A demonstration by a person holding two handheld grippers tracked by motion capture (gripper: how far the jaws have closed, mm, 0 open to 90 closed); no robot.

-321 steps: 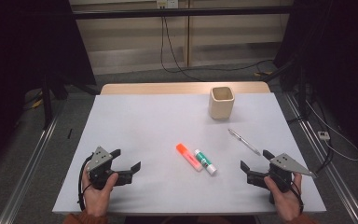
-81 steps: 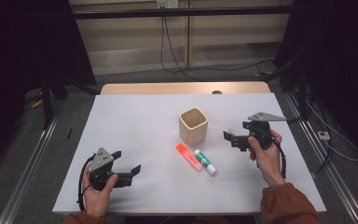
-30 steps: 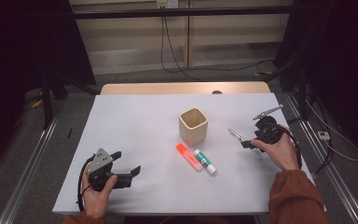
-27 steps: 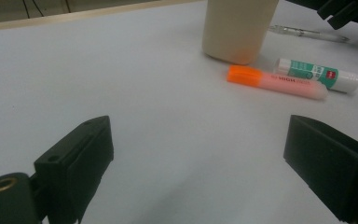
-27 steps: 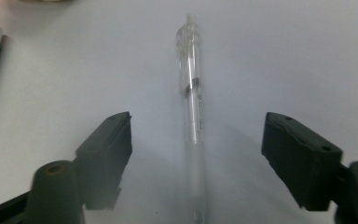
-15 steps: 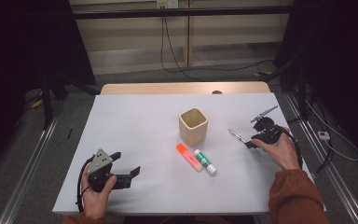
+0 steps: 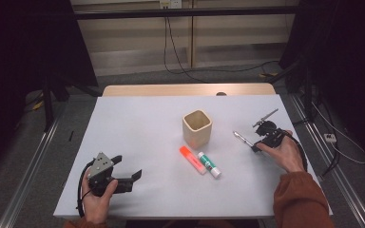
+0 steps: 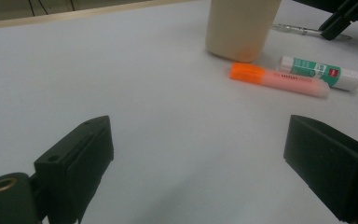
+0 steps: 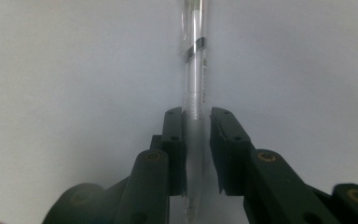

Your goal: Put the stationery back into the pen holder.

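Observation:
A clear pen [image 9: 193,70] lies on the white table [image 7: 138,123] right of the middle, also seen as a thin pen [image 7: 240,137] in the high view. My right gripper [image 9: 196,112] points down over its near end. Its jaws have just been closing and now pinch the pen's barrel; the right gripper [image 7: 256,147] rests low on the table. My left gripper [image 7: 127,167] sits at the front left, open and empty. From the left gripper view, the left gripper [image 8: 200,140] faces a beige cup [image 8: 240,28].
The beige square cup [image 7: 197,128] stands upright mid-table. In front of it lie an orange marker [image 7: 191,159] and a green-and-white glue stick [image 7: 209,165], side by side. Both show as marker [image 8: 279,79] and glue stick [image 8: 321,72]. Table edges run near both hands.
The cup went from the back right to the middle of the table. The right hand then came down over the pen and its jaws closed on it. The left hand stayed put.

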